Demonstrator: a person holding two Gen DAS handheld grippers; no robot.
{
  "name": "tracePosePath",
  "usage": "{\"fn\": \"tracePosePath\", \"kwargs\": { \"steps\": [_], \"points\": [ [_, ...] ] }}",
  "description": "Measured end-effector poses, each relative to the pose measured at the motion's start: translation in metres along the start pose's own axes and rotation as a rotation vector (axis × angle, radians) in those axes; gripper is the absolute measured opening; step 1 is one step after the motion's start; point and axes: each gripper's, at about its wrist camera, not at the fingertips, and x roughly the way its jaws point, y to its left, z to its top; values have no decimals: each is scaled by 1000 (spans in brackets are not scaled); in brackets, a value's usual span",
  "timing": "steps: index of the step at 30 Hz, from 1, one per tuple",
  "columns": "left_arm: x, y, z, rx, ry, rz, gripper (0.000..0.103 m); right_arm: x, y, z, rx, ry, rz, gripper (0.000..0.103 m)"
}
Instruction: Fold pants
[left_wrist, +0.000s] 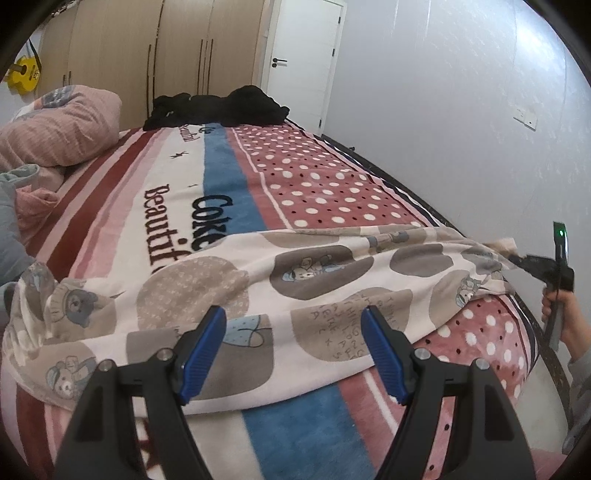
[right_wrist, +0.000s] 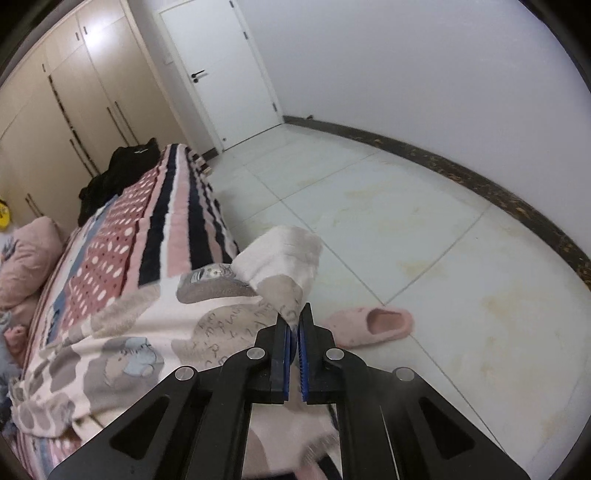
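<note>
Right gripper (right_wrist: 294, 325): blue-padded jaws closed to a thin slit, pinching one end of the pants (right_wrist: 122, 332) out past the bed's edge, over the floor (right_wrist: 424, 229); a pale flap of the fabric stands up just beyond the fingertips. In the left wrist view the same gripper (left_wrist: 517, 260) shows at far right, gripping the fabric's far tip, with the person's hand (left_wrist: 565, 314) on its handle

Left gripper (left_wrist: 293, 325): jaws spread wide, holding nothing; poised just above the near edge of the pants (left_wrist: 258, 295), whether touching cannot be told

Pants: cream fleece with grey-brown blotches, cartoon bears and scribbled letters; spread crosswise over the near part of the bed, one end drawn off the side by the right gripper

Blanket (left_wrist: 229, 177): striped and polka-dotted in pink, red, white and blue, with black lettering; covers the bed beneath the pants

Black clothing (left_wrist: 218, 107): heaped at the far end of the bed

Pink pillow (left_wrist: 59, 125): at the bed's left

Pink slipper (right_wrist: 373, 326): on the floor tiles near the bed

Wardrobe (left_wrist: 147, 48) and white door (left_wrist: 303, 55): beyond the bed
</note>
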Motion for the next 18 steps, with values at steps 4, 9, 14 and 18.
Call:
{"fn": "tracePosePath", "kwargs": {
  "steps": [4, 9, 14, 18],
  "points": [
    [-3, 6, -2, -16, -1, 2, 72, -6, -4, -18, 4, 55, -17, 0],
    [-3, 12, -4, -24, 1, 4, 72, -2, -21, -32, 46, 98, -76, 0],
    [-4, 17, -7, -23, 7, 12, 72, -2, -38, -32, 73, 131, -90, 4],
    [1, 12, -11, 16, 47, -27, 83, -24, -6, -26, -84, 88, -45, 18]
  ]
}}
